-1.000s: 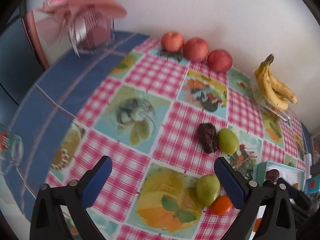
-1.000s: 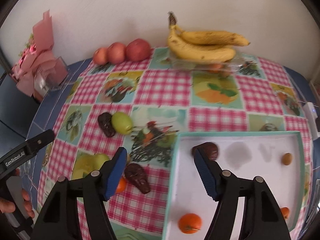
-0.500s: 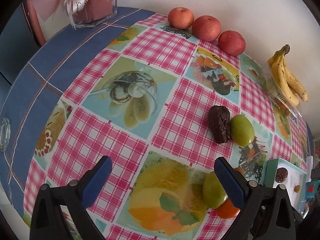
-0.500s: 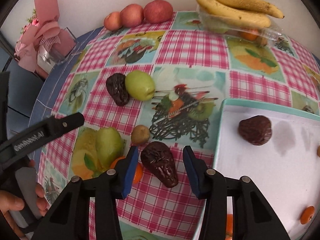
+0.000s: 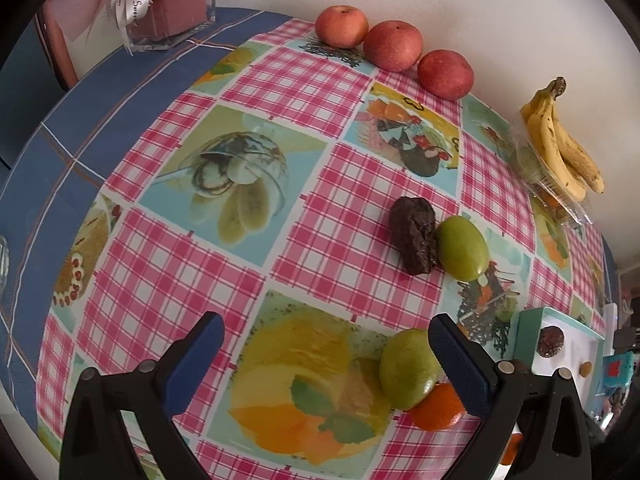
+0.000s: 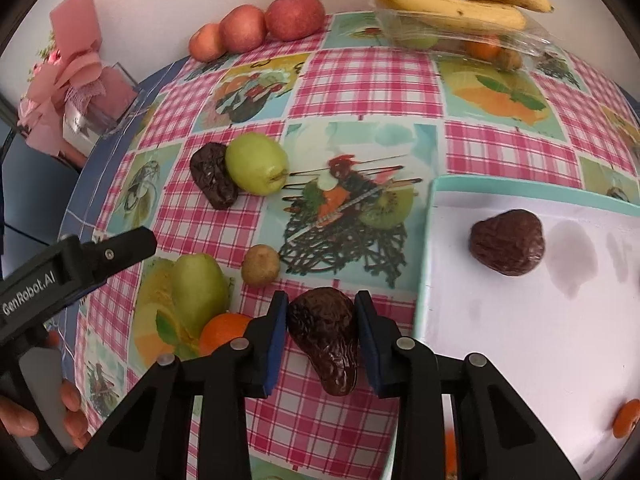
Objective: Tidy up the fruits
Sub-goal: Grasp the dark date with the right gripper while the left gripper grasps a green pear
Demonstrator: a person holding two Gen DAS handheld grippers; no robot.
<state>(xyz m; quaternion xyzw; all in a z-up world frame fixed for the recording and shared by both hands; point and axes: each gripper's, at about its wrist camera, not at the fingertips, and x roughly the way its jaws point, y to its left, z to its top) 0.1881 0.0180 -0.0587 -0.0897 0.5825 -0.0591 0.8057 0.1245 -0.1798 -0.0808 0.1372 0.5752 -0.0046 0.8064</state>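
Observation:
My right gripper points down at the checked tablecloth, its jaws closing, with both blue pads against the sides of a dark wrinkled fruit that lies on the cloth. To its right is a white tray with a teal rim holding another dark fruit and a small orange. My left gripper hangs open over the cloth with nothing between its fingers. A green fruit and an orange lie beside its right finger.
A second dark fruit touches a green fruit mid-table. A small brown fruit lies near my right gripper. Three red apples and bananas on a clear box line the wall. A pink gift box stands at the left.
The right gripper came down and its jaws narrowed from wide apart to touching the dark wrinkled fruit. The left gripper sank slightly toward the cloth and stayed open.

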